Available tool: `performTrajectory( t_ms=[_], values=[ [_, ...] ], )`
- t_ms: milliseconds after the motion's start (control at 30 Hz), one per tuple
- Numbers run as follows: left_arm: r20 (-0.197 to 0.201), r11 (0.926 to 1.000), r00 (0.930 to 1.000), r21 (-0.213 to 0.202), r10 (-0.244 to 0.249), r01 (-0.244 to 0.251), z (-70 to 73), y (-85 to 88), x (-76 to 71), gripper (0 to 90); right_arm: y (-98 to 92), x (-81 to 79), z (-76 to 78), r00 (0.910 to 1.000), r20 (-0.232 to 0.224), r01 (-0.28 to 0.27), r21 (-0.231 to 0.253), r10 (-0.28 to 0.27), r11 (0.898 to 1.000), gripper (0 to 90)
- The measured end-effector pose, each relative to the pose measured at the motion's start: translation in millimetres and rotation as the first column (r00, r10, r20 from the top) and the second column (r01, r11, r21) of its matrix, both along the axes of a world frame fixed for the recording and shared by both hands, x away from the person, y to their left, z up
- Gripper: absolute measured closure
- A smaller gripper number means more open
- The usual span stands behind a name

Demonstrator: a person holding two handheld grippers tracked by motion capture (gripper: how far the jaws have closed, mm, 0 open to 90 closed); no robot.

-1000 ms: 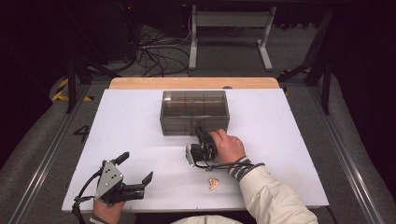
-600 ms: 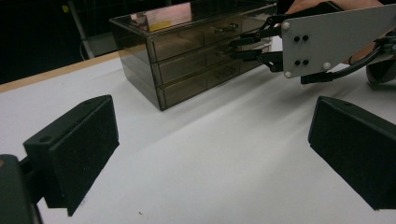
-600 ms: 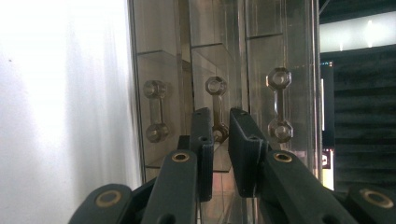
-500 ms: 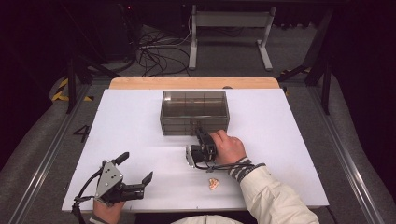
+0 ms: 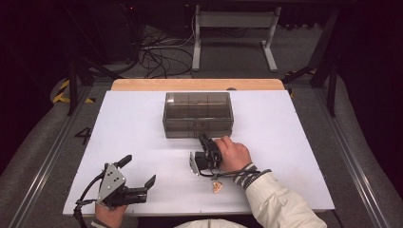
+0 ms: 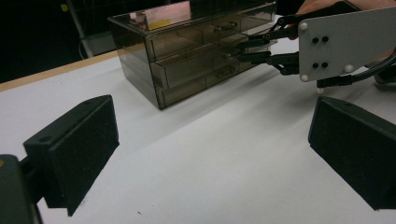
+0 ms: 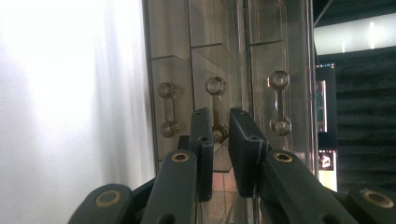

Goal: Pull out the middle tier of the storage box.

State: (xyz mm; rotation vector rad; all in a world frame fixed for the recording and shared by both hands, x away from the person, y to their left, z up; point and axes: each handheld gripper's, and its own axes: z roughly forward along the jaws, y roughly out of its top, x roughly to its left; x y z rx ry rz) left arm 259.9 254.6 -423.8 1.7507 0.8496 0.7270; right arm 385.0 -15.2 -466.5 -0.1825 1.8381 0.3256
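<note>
Right gripper (image 7: 219,135) jaws closed on middle drawer handle (image 7: 216,100) of drawer box (image 5: 197,114); drawer not yet pulled. Left gripper (image 5: 138,183) jaws wide open, empty, idle near table (image 5: 142,123) edge.

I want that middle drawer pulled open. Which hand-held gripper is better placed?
The right hand-held gripper: its jaws already flank the middle drawer's handle. The left one sits far off, open.

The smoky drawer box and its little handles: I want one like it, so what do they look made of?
The smoky see-through drawer box looks like tinted hard plastic, glossy: the inner drawer walls show through and the lid catches light. The dumbbell-shaped clear handles seem moulded from the same plastic, though glass cannot be ruled out by look alone.
</note>
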Motion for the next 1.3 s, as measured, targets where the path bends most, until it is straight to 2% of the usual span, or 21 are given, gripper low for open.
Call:
performTrajectory(
  t_ms=[167, 300, 500, 533, 567, 700, 833, 900, 1033, 1300],
  values=[
    [-0.002, 1.0, 1.0, -0.002, -0.001, 0.001, -0.2, -0.4, 0.0, 2.4, -0.8, -2.9, 0.1, 1.0, -0.006, -0.003, -0.003, 0.003, 1.0, 80.2],
    [-0.003, 1.0, 1.0, -0.001, -0.001, 0.001, -0.2, -0.4, 0.1, 2.4, -2.0, -3.7, -0.6, 0.9999, -0.008, -0.007, 0.014, 0.007, 1.0, 78.5],
    [-0.003, 1.0, 1.0, 0.0, -0.001, 0.001, -0.3, -0.4, 0.1, 2.4, -3.8, -4.0, 4.0, 0.9995, -0.03, -0.011, 0.031, 0.012, 0.999, 67.7],
    [-0.002, 1.0, 1.0, 0.002, -0.001, 0.001, -0.2, -0.3, 0.2, 2.4, -5.2, -4.8, 6.2, 0.9986, -0.053, -0.004, 0.044, 0.007, 0.999, 61.0],
    [-0.002, 1.0, 1.0, 0.002, -0.002, 0.002, -0.3, -0.3, 0.2, 2.4, -5.6, -5.0, 7.2, 0.9979, -0.065, -0.003, 0.054, 0.007, 0.999, 59.3],
    [-0.002, 1.0, 1.0, 0.006, -0.003, 0.003, -0.5, -0.6, 0.5, 2.5, -7.4, -6.5, 10.2, 0.9982, -0.059, -0.009, 0.057, 0.013, 0.998, 55.0],
    [-0.004, 1.0, 1.0, 0.003, -0.003, 0.003, -0.4, -0.7, 0.3, 2.5, -9.0, -10.7, 16.9, 0.9979, -0.062, -0.014, 0.095, 0.02, 0.995, 53.4],
    [-0.002, 1.0, 1.0, 0.005, -0.003, 0.003, -0.5, -0.9, 0.5, 2.5, -10.0, -14.1, 22.9, 0.9973, -0.069, -0.012, 0.145, 0.023, 0.989, 50.5],
    [-0.002, 1.0, 1.0, 0.005, -0.003, 0.003, -0.4, -1.0, 0.4, 2.5, -12.3, -16.2, 27.9, 0.997, -0.07, -0.021, 0.165, 0.033, 0.986, 48.6],
    [-0.003, 1.0, 1.0, 0.006, -0.002, 0.002, -0.4, -1.0, 0.5, 2.5, -15.2, -17.6, 33.0, 0.9967, -0.074, -0.02, 0.171, 0.033, 0.985, 47.3]
  ],
)
